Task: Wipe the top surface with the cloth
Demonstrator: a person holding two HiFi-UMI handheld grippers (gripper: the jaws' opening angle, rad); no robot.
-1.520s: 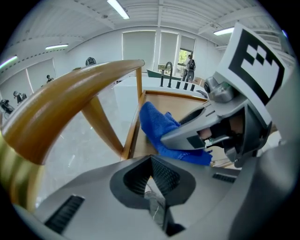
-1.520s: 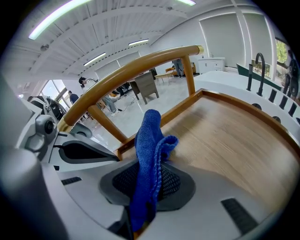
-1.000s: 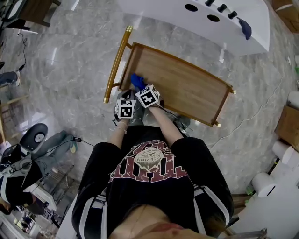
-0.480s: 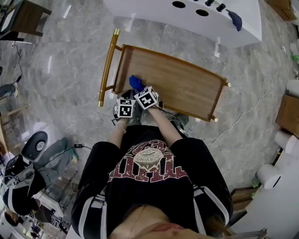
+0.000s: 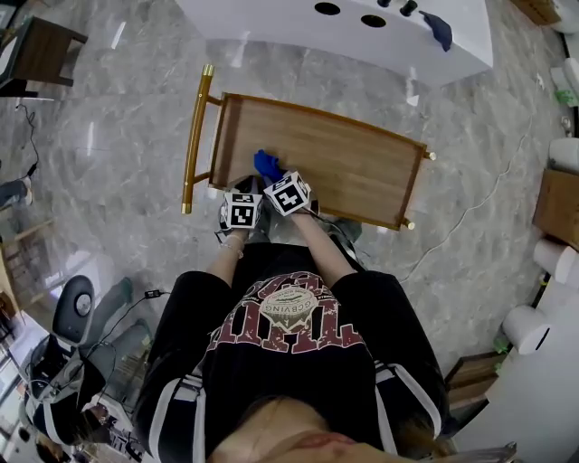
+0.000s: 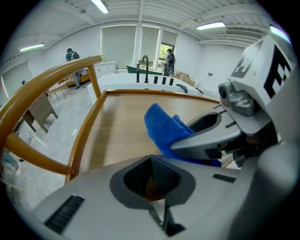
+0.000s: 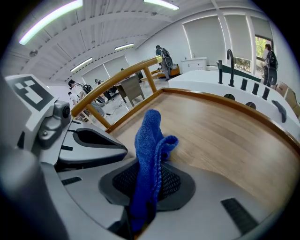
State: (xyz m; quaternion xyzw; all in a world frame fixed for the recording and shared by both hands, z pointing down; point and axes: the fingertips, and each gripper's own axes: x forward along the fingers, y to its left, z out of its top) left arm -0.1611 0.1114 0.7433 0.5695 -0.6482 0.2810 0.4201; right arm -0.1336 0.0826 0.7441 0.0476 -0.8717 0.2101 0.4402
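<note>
The wooden top (image 5: 348,167) of a cart with a brass handle (image 5: 192,136) lies in front of me. A blue cloth (image 5: 267,165) stands bunched on its near left part. My right gripper (image 5: 272,178) is shut on the cloth (image 7: 149,145), which rises from between its jaws, its free end touching the wood (image 7: 225,136). My left gripper (image 5: 242,188) is close beside it on the left, shut with nothing held. In the left gripper view the cloth (image 6: 163,125) shows just ahead, next to the right gripper (image 6: 220,136).
A white counter (image 5: 271,27) with sink holes and taps stands beyond the cart, a dark cloth (image 5: 439,29) on it. A cable (image 5: 479,203) runs over the marble floor at the right. Cardboard boxes (image 5: 556,203) and white rolls (image 5: 529,327) line the right side.
Both grippers and the cloth stay at the near left of the wooden top. The head view has shifted, so the cart sits higher and more level in the frame.
</note>
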